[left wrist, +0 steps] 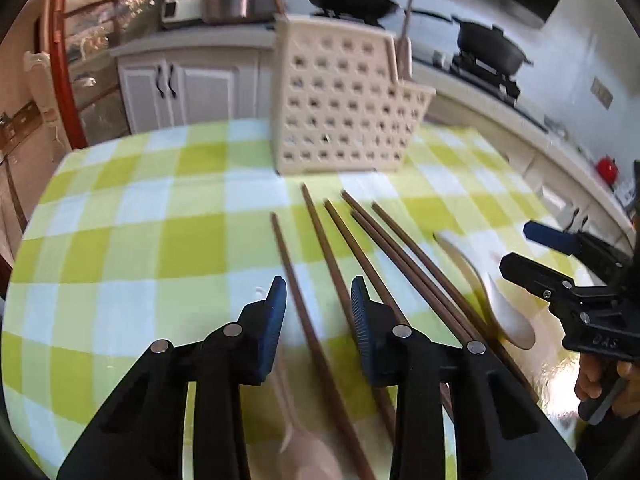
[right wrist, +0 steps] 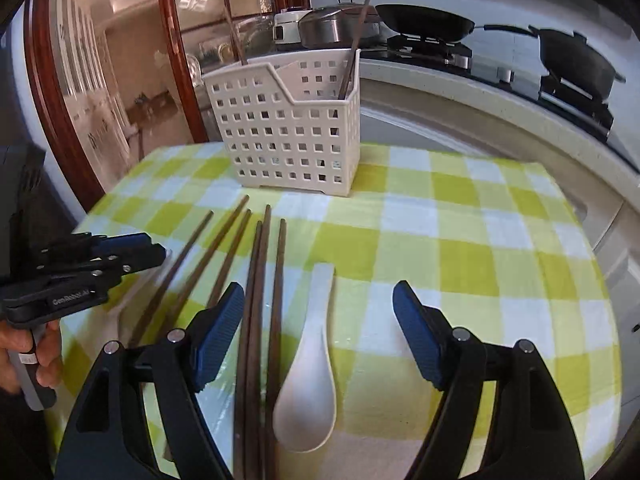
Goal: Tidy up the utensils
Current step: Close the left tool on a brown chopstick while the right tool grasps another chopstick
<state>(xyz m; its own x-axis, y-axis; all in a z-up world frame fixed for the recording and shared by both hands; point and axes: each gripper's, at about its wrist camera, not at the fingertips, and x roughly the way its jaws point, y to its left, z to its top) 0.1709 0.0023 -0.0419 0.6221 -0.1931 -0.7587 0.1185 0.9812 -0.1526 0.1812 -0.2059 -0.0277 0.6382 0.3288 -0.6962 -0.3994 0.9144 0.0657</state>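
Observation:
A white perforated utensil holder stands at the far side of the checked table, with two brown chopsticks upright in it. Several brown chopsticks lie on the cloth in front of it. A white ceramic spoon lies right of them. My left gripper is open, low over the leftmost chopsticks, with one between its fingers. My right gripper is open wide over the spoon and two chopsticks. Each gripper shows in the other's view.
A second pale spoon lies blurred under my left gripper. Behind the table runs a kitchen counter with a stove, black pans and a rice cooker. The table edge curves away at left.

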